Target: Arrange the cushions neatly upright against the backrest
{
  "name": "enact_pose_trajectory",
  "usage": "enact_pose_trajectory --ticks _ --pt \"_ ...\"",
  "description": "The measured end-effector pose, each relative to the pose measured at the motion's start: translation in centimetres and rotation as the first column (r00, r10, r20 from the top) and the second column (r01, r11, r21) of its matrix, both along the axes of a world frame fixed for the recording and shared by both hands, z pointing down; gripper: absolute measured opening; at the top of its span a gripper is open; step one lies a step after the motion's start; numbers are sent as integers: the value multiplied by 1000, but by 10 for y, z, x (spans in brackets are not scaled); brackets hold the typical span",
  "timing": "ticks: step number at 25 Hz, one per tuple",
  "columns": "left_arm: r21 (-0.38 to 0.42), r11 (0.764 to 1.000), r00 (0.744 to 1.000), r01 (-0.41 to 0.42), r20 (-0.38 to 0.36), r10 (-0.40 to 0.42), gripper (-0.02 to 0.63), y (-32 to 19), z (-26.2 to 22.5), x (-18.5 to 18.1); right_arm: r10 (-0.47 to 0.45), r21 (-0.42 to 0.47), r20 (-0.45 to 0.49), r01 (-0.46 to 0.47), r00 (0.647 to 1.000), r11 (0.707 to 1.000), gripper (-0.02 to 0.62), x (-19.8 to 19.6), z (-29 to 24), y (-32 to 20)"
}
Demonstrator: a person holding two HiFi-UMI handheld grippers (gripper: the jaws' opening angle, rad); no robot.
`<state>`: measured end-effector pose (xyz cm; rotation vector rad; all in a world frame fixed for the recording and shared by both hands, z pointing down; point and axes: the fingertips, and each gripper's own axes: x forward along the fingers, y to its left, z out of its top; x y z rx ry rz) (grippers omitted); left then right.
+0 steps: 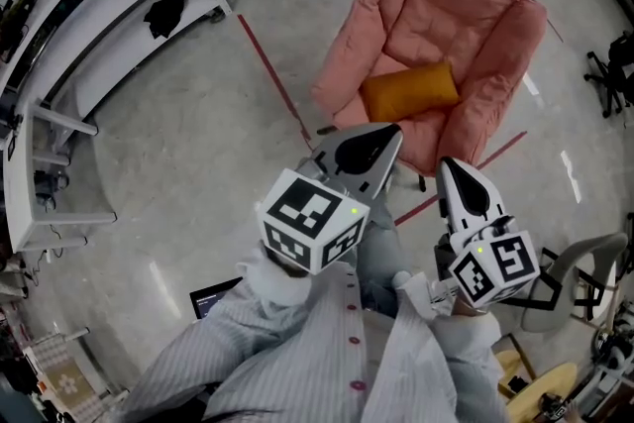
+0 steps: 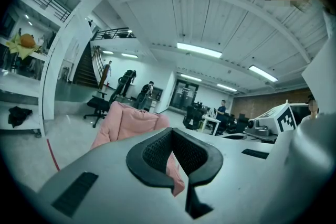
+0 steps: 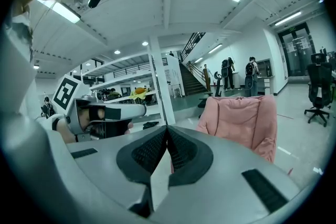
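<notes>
the orange cushion (image 1: pixel 409 90) is lying low on the seat of the pink armchair (image 1: pixel 436 5), looking soft and light, likely wanting a pinch at a corner, while the left gripper (image 1: pixel 369 146) and right gripper (image 1: pixel 462 185) are hovering apart from it, jaws pressed together, empty.

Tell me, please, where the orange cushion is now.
In the head view, the orange cushion lies across the seat of the pink armchair, in the upper right.

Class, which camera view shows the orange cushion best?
The head view: the orange cushion lies flat in full sight on the pink armchair's seat. Both gripper views show only the armchair's upper part; its seat is blocked from sight, so no cushion appears.
</notes>
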<state>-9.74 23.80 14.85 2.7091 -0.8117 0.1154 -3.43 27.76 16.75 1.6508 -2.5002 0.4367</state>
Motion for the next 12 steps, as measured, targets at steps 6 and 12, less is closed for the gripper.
enact_pose_trajectory --ticks 6,12 --pt "0 1000 1000 8 10 -8 9 -62 5 29 -1 8 6 0 1000 1000 12 29 2 -62" --pt "-2 1000 1000 17 16 -17 9 -131 0 70 -19 5 5 19 1000 1000 12 68 -4 -135"
